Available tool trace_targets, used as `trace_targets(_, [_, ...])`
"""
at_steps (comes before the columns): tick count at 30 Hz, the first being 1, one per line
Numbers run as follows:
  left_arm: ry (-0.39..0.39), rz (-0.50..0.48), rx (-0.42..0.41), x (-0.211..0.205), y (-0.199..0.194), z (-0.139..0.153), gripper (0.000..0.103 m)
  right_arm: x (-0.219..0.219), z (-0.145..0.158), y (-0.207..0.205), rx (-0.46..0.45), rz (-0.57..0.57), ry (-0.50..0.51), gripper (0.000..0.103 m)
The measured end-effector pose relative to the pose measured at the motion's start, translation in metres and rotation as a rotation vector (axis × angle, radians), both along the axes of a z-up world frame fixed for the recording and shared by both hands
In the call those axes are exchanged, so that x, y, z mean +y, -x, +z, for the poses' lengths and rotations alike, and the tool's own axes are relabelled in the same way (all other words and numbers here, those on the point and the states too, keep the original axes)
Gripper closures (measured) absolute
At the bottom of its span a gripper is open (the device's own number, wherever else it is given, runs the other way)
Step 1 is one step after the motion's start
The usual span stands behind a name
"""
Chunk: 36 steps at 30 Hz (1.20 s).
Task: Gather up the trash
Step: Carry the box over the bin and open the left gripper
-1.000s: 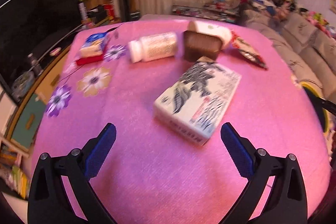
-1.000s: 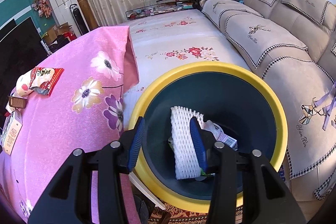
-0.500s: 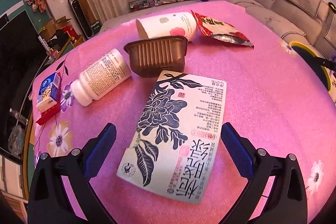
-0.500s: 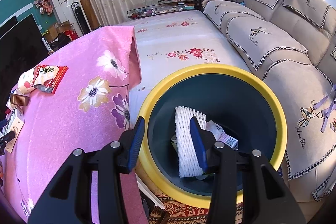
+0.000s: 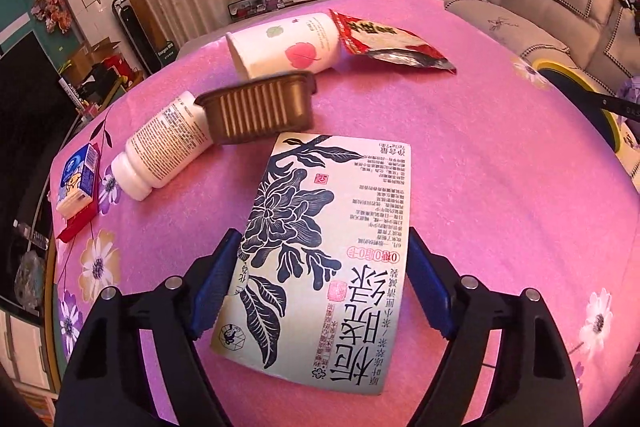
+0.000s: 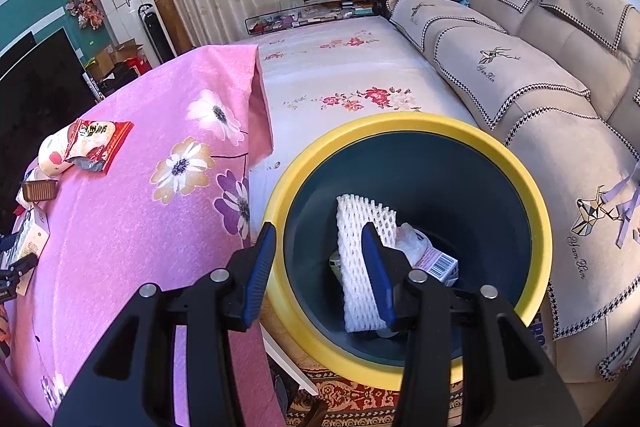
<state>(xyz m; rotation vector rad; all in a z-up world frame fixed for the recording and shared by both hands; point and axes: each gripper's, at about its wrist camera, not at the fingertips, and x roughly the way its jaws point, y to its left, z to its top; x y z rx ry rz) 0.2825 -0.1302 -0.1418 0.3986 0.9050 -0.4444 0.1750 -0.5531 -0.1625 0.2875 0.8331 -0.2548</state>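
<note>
A flat tea box (image 5: 340, 179) with a dark flower print lies on the pink tablecloth (image 5: 500, 167). My left gripper (image 5: 323, 233) straddles its near end, jaws closing, both blue pads meeting the box's long sides. Beyond it lie a brown ribbed tray (image 5: 260, 109), a white bottle (image 5: 164, 151), a paper cup (image 5: 288, 45) and a red snack bag (image 5: 392, 43). My right gripper (image 6: 319, 227) hangs half open and empty over the yellow-rimmed bin (image 6: 400, 123), which holds a white foam net (image 6: 356, 267) and other scraps.
A small blue carton (image 5: 78, 179) rests on a red packet at the table's left edge. A grey sofa (image 6: 540, 75) runs behind the bin, with a white flowered surface (image 6: 340, 75) beside the table. A dark television (image 6: 36, 75) stands at far left.
My left gripper swung round and moved in over the tea box, then its jaws narrowed from wide open onto the box's sides. The right gripper stayed put over the bin.
</note>
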Motion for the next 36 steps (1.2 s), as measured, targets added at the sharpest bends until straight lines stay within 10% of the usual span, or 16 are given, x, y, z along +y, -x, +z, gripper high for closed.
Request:
trace_targets(18, [0.082,-0.211,-0.05,-0.082,0.067,0.05,0.029,-0.015,0.007,0.022,-0.049,-0.015,-0.034,0.061])
trace_targets(36, [0.064,-0.557,0.017,-0.311,0.079,0.053,0.029,-0.079,0.028,0.083,-0.128,-0.166,0.007,0.061])
